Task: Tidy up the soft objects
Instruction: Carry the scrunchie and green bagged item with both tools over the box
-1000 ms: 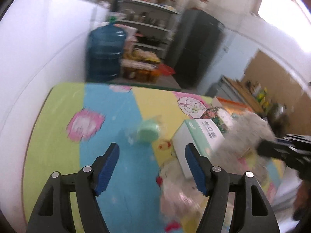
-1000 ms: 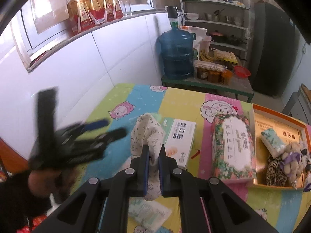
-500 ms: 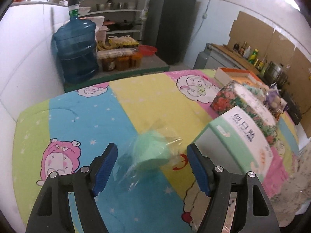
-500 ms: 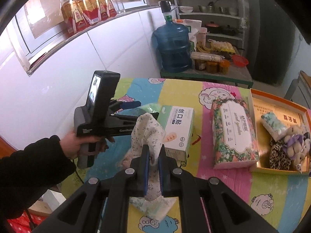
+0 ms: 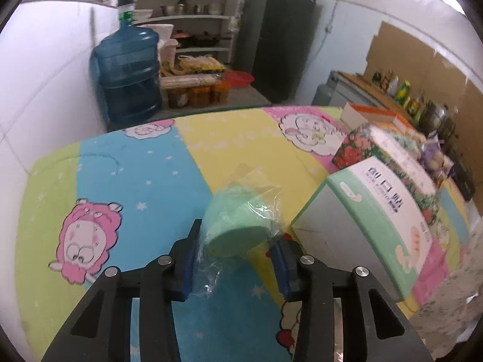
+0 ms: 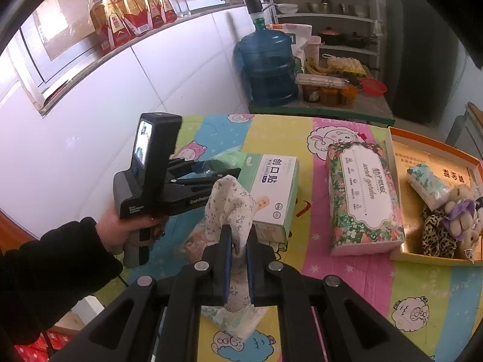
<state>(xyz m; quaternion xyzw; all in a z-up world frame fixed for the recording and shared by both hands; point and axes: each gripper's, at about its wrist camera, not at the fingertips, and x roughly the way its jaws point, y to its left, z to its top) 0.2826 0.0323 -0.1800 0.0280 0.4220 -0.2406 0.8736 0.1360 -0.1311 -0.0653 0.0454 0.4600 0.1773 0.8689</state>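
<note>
In the left wrist view, my left gripper [image 5: 234, 249] tilts down at the striped cartoon table cover [image 5: 126, 181]. Its jaws have just been closing and now squeeze a soft green roll in crinkly clear plastic [image 5: 238, 223].

In the right wrist view, my right gripper [image 6: 240, 242] tilts down too, pinching a floppy white flowered cloth [image 6: 231, 208].
</note>
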